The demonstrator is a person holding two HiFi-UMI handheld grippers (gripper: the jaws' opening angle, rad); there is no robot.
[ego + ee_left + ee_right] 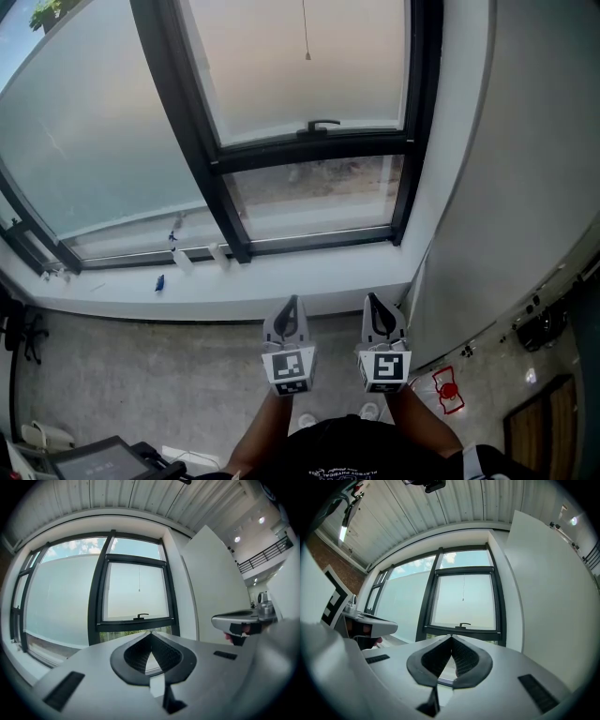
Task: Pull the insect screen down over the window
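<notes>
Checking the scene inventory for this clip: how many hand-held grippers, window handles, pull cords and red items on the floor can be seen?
Hand-held grippers: 2 (left, right)
Window handle: 1
Pull cord: 1
Red item on the floor: 1
Total: 5

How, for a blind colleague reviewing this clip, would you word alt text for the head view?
The left gripper and right gripper, both shut and empty, point side by side toward a dark-framed window above a white sill. A small handle sits on the window's crossbar, with a thin cord hanging above it.
</notes>
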